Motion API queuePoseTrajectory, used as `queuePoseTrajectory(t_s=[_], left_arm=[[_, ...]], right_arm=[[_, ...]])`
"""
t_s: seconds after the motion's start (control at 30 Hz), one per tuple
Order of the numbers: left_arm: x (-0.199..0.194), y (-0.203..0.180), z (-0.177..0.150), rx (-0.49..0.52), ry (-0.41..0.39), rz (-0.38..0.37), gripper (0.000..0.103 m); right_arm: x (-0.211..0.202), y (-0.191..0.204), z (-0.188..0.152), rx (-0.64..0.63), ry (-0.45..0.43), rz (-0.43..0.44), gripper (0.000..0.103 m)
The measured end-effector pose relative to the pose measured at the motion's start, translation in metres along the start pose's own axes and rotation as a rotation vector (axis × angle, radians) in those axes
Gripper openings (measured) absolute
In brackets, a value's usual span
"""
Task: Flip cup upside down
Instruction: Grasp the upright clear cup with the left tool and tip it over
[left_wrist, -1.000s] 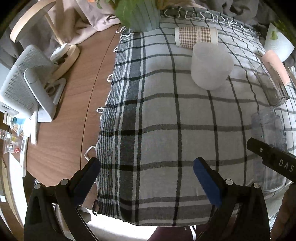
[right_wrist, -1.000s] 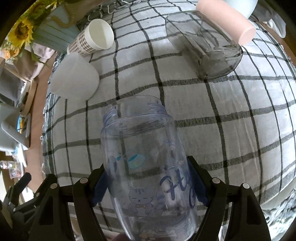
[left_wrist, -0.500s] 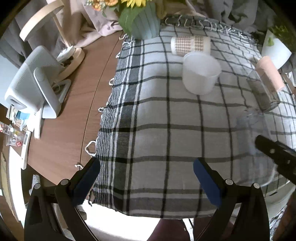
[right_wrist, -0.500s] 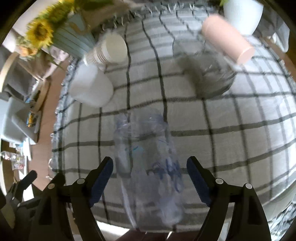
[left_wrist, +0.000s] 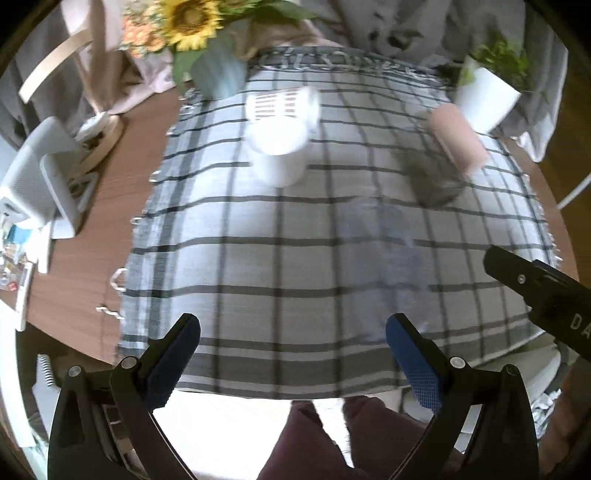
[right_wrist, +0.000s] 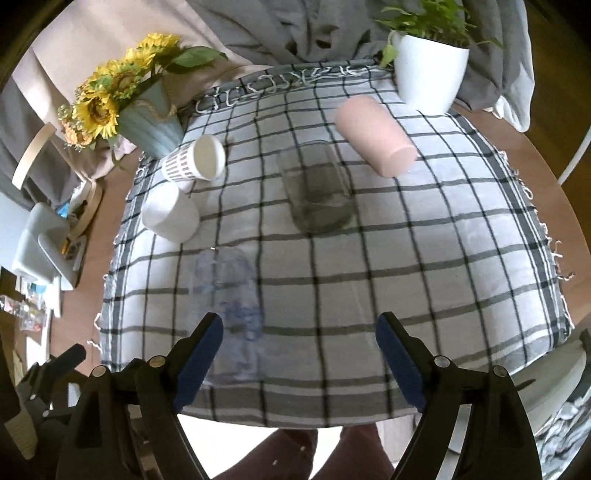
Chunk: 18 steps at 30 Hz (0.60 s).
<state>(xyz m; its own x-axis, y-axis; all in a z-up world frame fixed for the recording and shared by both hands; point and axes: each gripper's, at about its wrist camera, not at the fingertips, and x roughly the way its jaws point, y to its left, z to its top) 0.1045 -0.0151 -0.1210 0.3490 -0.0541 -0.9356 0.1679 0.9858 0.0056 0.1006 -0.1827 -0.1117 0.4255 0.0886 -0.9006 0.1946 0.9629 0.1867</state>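
A clear plastic cup with blue print (right_wrist: 231, 310) stands on the checked cloth (right_wrist: 406, 258) near its front edge; which end is up is too blurred to tell. It shows faintly in the left wrist view (left_wrist: 384, 258). My right gripper (right_wrist: 299, 354) is open and empty, pulled back over the table's front edge, with the cup just ahead of its left finger. My left gripper (left_wrist: 293, 354) is open and empty, also back at the front edge.
A white cup (right_wrist: 170, 218) stands mouth down. A patterned paper cup (right_wrist: 194, 158), a clear glass (right_wrist: 314, 188) and a pink cup (right_wrist: 375, 134) lie on their sides. A sunflower pot (right_wrist: 151, 122) and a white plant pot (right_wrist: 428, 70) stand at the back.
My right gripper opened and let go of the clear cup, which now stands on the cloth. Both grippers drew back toward the front edge and rose.
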Motion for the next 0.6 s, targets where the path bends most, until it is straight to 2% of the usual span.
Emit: queuePoseTrajectory(t_s=[0.4, 0.6], left_arm=[[0.032, -0.049, -0.010, -0.021, 0.091, -0.054, 0.102], [0.050, -0.058, -0.015, -0.036, 0.109, -0.032, 0.102]], right_arm=[[0.002, -0.055, -0.002, -0.024, 0.038, -0.010, 0.085], [0.009, -0.074, -0.004, -0.023, 0.061, -0.022, 0.085]])
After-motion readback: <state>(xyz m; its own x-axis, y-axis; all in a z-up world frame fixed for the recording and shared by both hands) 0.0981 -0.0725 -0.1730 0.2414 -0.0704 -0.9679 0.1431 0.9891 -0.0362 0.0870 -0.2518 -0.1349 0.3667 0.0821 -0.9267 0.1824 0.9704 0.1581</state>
